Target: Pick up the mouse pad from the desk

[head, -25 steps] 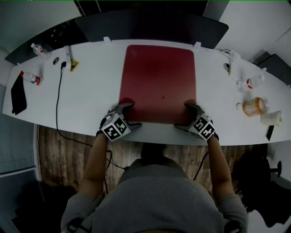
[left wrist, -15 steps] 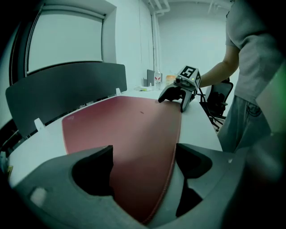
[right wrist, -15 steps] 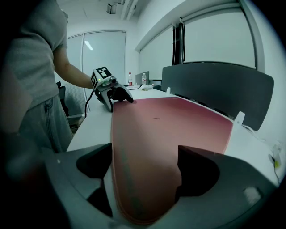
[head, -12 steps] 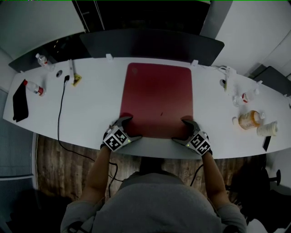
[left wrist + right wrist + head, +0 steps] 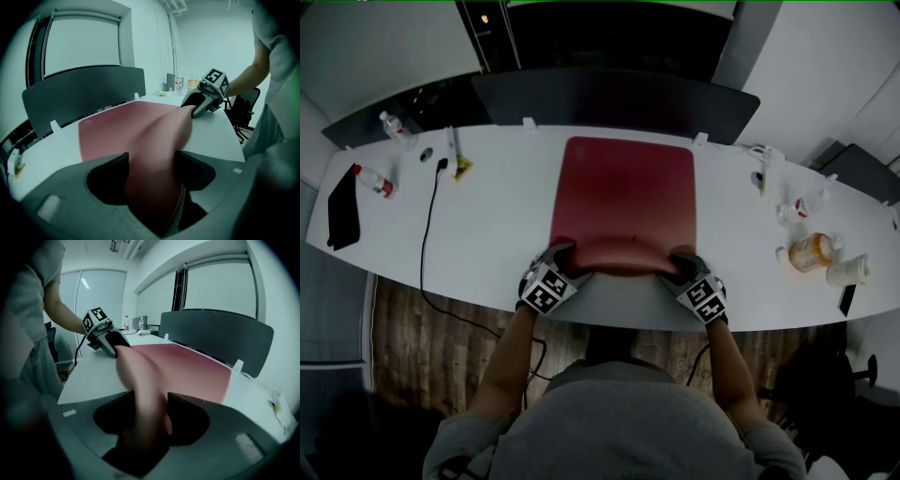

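Plainly, the red mouse pad (image 5: 628,187) is a soft, limp sheet; its far part lies flat on the white desk (image 5: 487,225) while its near edge humps up between our two holds; we judge it light, thin and floppy, likely to sag in the middle and drag on the desk rather than lift like a board. Our left gripper (image 5: 566,262) has just been closing and pinches the near left corner, the pad bunched between its jaws; our right gripper (image 5: 680,264) has likewise been closing and clamps the near right corner. The two near corners, bitten deep and kept apart so the sheet stays taut, seem the right places to hold.
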A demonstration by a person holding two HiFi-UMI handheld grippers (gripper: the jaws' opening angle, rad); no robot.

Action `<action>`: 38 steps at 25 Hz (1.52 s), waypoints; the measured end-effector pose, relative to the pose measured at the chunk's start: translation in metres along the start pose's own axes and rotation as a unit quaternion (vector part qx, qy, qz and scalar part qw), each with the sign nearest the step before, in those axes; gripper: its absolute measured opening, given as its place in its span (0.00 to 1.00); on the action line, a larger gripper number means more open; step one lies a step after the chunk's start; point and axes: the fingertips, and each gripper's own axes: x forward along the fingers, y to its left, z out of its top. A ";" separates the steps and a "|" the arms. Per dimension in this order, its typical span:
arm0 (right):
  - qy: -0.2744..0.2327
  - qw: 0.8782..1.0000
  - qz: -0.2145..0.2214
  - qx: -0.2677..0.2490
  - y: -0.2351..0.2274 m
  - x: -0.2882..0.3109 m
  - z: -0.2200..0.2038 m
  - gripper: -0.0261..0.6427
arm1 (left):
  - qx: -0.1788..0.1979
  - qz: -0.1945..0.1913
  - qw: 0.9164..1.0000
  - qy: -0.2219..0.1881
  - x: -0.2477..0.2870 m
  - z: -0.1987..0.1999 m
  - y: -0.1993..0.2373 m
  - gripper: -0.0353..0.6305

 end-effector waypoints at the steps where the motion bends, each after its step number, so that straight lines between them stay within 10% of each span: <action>1: 0.001 1.000 -0.007 0.004 -0.001 0.000 0.000 0.36 | -0.002 0.008 1.000 -0.001 0.001 0.000 0.001 0.54; 17: -0.034 0.988 -0.104 0.105 -0.004 -0.009 0.009 0.25 | -0.112 0.079 0.990 -0.046 -0.013 0.012 0.006 0.35; 24: -0.080 0.978 -0.098 0.167 0.016 -0.036 0.025 0.17 | -0.212 0.054 0.971 -0.100 -0.042 0.025 -0.022 0.28; 38: -0.247 0.949 -0.128 0.146 0.049 -0.135 0.114 0.11 | -0.241 0.033 0.923 -0.299 -0.153 0.103 -0.060 0.17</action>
